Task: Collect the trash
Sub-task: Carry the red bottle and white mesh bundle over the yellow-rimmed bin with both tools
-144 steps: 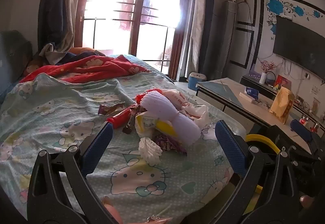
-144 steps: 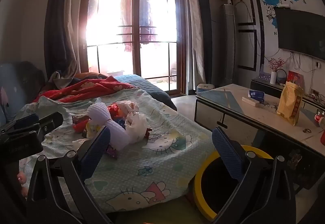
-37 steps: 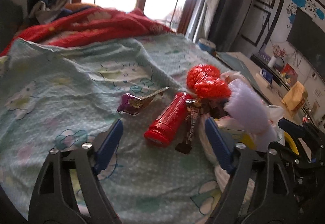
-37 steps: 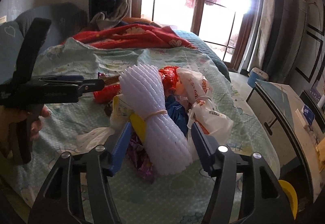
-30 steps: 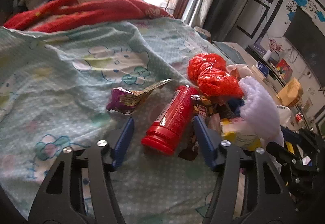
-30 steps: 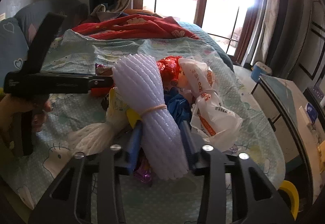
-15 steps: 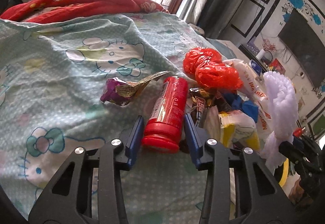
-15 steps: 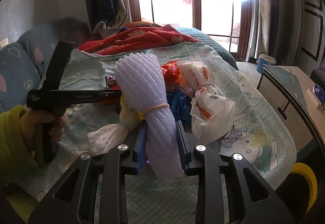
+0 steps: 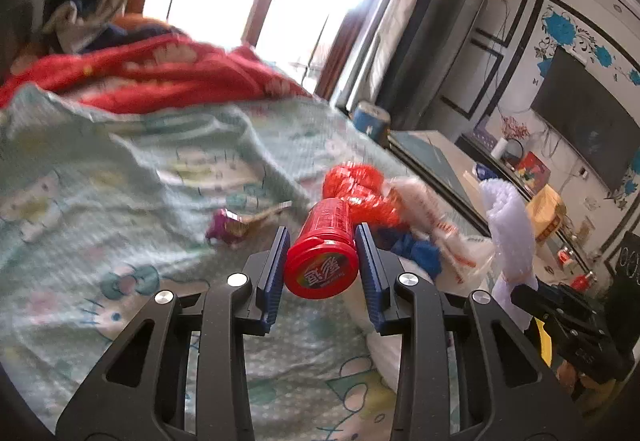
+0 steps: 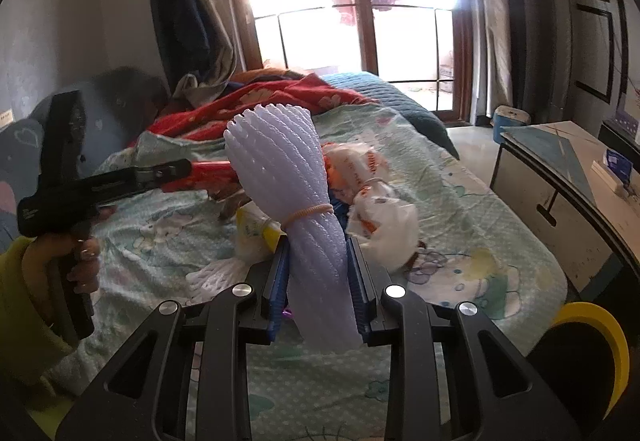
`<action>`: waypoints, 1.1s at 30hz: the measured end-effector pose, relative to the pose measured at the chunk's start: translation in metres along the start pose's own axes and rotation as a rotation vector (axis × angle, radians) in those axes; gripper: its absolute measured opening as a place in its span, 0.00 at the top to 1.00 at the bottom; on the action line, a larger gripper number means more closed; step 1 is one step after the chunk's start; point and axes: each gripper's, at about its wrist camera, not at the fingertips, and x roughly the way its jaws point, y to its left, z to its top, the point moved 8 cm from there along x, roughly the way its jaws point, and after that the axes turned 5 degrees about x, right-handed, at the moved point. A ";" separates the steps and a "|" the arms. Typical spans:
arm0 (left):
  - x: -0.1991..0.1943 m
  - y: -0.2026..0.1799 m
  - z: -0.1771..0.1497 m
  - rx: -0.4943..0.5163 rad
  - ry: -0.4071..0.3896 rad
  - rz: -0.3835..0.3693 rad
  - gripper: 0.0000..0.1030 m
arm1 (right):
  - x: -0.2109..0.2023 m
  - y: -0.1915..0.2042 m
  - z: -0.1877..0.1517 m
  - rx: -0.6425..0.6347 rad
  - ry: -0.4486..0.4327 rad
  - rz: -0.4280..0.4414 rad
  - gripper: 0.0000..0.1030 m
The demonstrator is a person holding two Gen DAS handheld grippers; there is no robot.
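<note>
Two grippers are loaded over the bed (image 10: 500, 225). Left gripper (image 9: 322, 261): jaws closing, blue pads tight against both sides of a red canister (image 9: 326, 241), cap end toward the camera, lifted clear of the mint cartoon-print sheet. Right gripper (image 10: 318, 281): pads pressed narrow on a bundle of white foam netting (image 10: 296, 209) tied with a rubber band, held upright above the sheet. Rest of the trash pile lies mid-bed toward the right edge: red plastic bag (image 9: 356, 189), white printed bag (image 10: 380, 217), blue scrap (image 9: 416, 251), yellow packet (image 10: 256, 225), a second white net (image 10: 216, 273) flat on the sheet, purple wrapper (image 9: 232, 225) apart to the left. Red blanket (image 10: 272, 101) bunched at the far end. Yellow-rimmed bin (image 10: 596, 353) sits off the near right corner, beside a low table (image 10: 560, 177).
</note>
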 end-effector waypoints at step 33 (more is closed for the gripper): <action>0.020 -0.199 -0.036 0.299 0.049 -0.305 0.74 | -0.101 -0.146 -0.009 0.212 -0.099 -0.274 0.74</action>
